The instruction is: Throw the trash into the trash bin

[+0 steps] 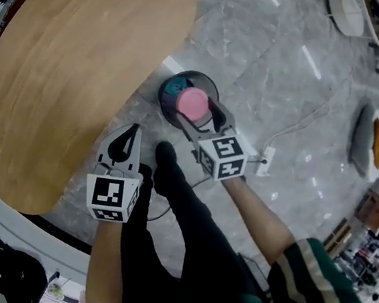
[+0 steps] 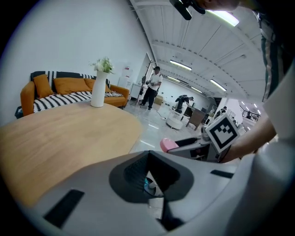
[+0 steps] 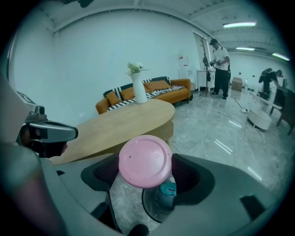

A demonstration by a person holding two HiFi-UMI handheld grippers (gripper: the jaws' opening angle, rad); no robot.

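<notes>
Just above the middle of the head view, the right tool (image 1: 199,111) was clamped across the sides of the pink plastic trash (image 1: 193,102). It held the trash directly over the dark round trash bin (image 1: 164,92) on the floor, beside the edge of the wooden counter (image 1: 54,76), with a teal item (image 3: 166,192) lying inside the bin. The trash looked light, thin-walled and smooth, so a gentle pinch on opposite sides seemed enough, and squeezing harder might buckle it or let it slip. At lower left, the left tool (image 1: 131,130) had its jaws together on nothing.
</notes>
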